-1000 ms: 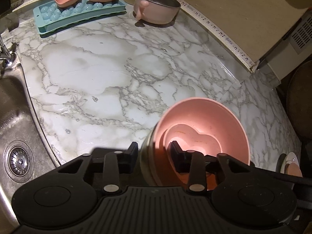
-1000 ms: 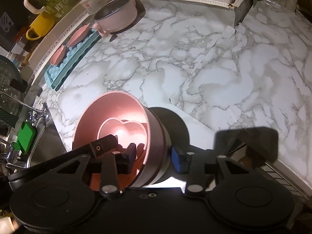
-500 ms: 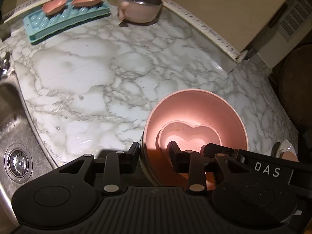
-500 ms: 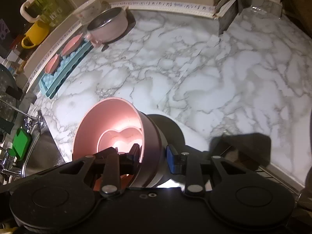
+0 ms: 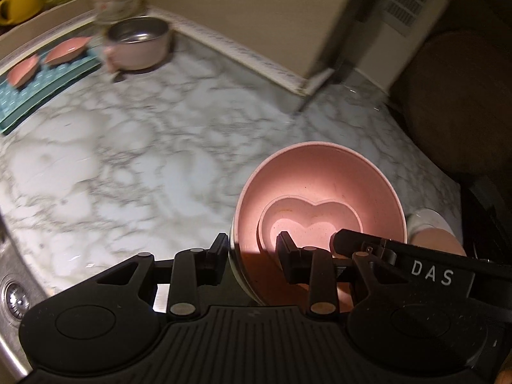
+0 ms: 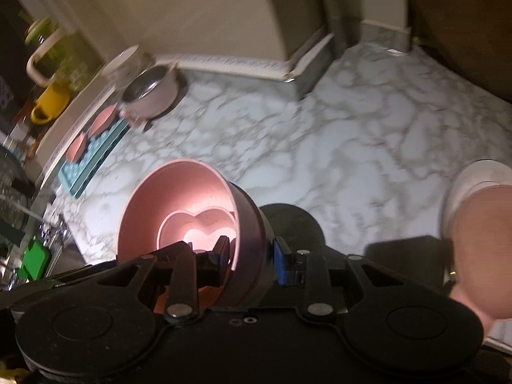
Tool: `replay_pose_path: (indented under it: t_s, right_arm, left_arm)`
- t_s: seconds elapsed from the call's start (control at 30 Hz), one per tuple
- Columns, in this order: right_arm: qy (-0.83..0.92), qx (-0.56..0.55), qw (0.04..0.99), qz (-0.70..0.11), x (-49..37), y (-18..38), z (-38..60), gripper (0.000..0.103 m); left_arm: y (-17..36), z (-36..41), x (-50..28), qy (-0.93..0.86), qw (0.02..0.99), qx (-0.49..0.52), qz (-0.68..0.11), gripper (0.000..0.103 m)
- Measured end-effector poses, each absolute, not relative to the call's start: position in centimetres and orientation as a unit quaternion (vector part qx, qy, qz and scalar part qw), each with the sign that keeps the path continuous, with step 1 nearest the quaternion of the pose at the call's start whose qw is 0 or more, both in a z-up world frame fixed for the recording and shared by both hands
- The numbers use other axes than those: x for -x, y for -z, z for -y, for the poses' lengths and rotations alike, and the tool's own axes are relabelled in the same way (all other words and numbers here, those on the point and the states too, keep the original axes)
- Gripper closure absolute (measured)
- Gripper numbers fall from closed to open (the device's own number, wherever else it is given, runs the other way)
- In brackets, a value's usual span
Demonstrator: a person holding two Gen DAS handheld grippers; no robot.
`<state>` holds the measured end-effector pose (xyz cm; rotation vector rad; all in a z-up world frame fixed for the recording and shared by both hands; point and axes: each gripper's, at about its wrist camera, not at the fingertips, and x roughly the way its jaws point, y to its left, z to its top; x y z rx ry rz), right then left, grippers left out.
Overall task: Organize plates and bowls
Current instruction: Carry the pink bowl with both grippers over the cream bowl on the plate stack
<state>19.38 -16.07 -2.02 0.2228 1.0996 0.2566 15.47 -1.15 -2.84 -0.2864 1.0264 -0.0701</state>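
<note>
A large pink bowl point(image 5: 320, 172) with a small heart-shaped pink dish point(image 5: 310, 217) inside is held above the marble counter point(image 5: 128, 160). My left gripper point(image 5: 251, 249) straddles its near-left rim, one finger outside and one inside. My right gripper point(image 6: 252, 256) is clamped on the opposite rim of the same bowl point(image 6: 179, 198), with the heart dish point(image 6: 195, 224) showing inside. The right gripper's body also shows in the left wrist view point(image 5: 416, 262). The bowl's underside is hidden.
A pink pot with a steel interior point(image 5: 137, 44), a teal ice tray point(image 5: 41, 83) carrying two small pink dishes point(image 5: 64, 51), a white cup point(image 5: 118, 3) and a yellow mug point(image 6: 51, 105) stand at the back. A sink point(image 5: 12, 294) lies left. A wall corner point(image 5: 307, 86) juts in.
Both grippers have lifted the bowl and the cameras have tilted up, so the back wall and shelf items come into view. The grip on the bowl stays the same.
</note>
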Motion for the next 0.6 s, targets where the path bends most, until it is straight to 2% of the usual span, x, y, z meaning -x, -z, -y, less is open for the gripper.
replay_pose_path:
  t_s: [0.6]
  right_arm:
    - [-0.032, -0.148, 0.859, -0.489, -17.8, 0.1, 32.6, 0.079]
  left_arm:
    - [1.3, 17.9, -16.8, 0.125, 0.856, 0.074, -0.496, 0.07]
